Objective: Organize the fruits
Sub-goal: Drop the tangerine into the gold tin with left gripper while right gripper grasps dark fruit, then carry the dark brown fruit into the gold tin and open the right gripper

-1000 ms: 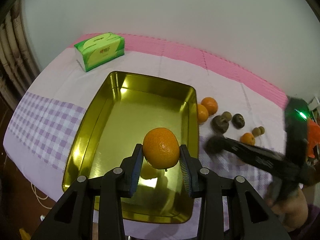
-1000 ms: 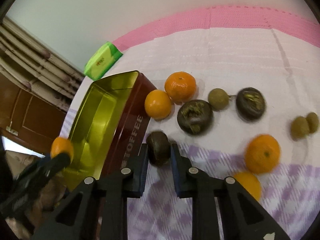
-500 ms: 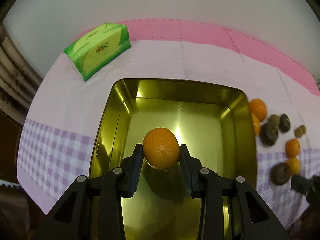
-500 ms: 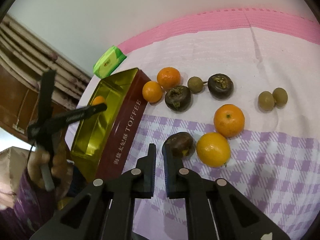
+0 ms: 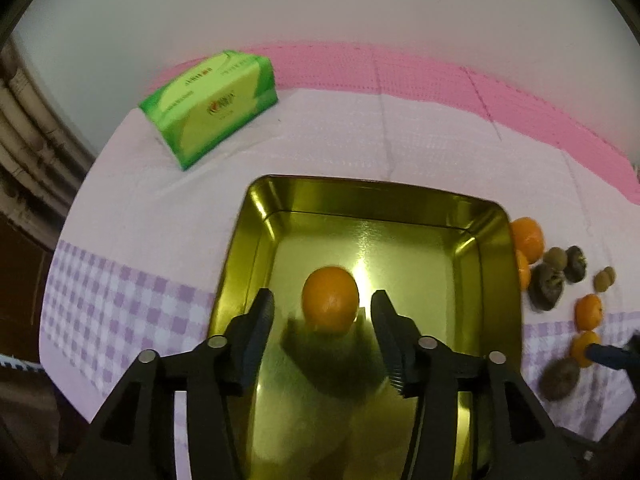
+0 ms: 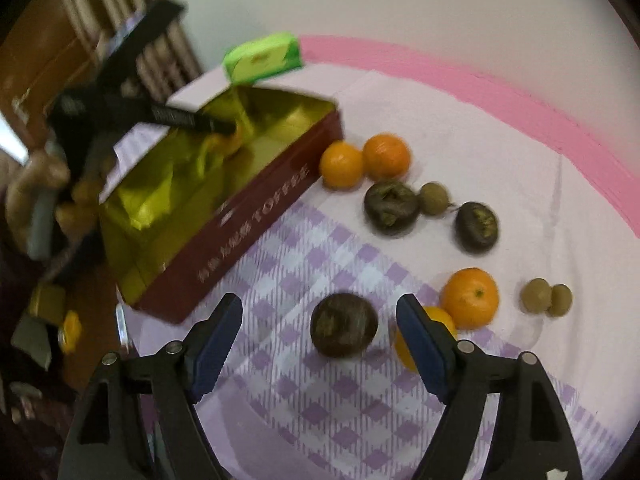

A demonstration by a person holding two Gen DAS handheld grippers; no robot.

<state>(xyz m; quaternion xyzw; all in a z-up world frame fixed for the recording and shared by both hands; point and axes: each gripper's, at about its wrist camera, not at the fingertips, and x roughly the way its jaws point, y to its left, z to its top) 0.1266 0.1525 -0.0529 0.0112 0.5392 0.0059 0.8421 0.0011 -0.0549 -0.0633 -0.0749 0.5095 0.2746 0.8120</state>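
Observation:
My left gripper [image 5: 322,312] hangs over the gold tin [image 5: 360,188], and its jaws are opening. A mandarin [image 5: 330,298] sits between them, clear of both pads, above the tin's floor. In the right wrist view my right gripper [image 6: 318,306] points down at the checked cloth, its jaws opening too. A dark round fruit [image 6: 344,330] lies on the cloth between them, untouched. The same view shows the tin's red TOFFEE wall [image 6: 256,216] at left, with the left gripper [image 6: 224,128] blurred above it.
Right of the tin lie two mandarins [image 6: 342,164] [image 6: 386,156], two dark fruits [image 6: 390,208] [image 6: 476,226], small green fruits [image 6: 434,198] [image 6: 546,298] and two more mandarins [image 6: 470,298] [image 6: 436,320]. A green tissue pack [image 5: 212,104] stands behind the tin. The table edge runs close in front.
The left gripper moved over the tin and spread its jaws off the mandarin. The right gripper let the dark fruit go, rolled, and opened wide around it.

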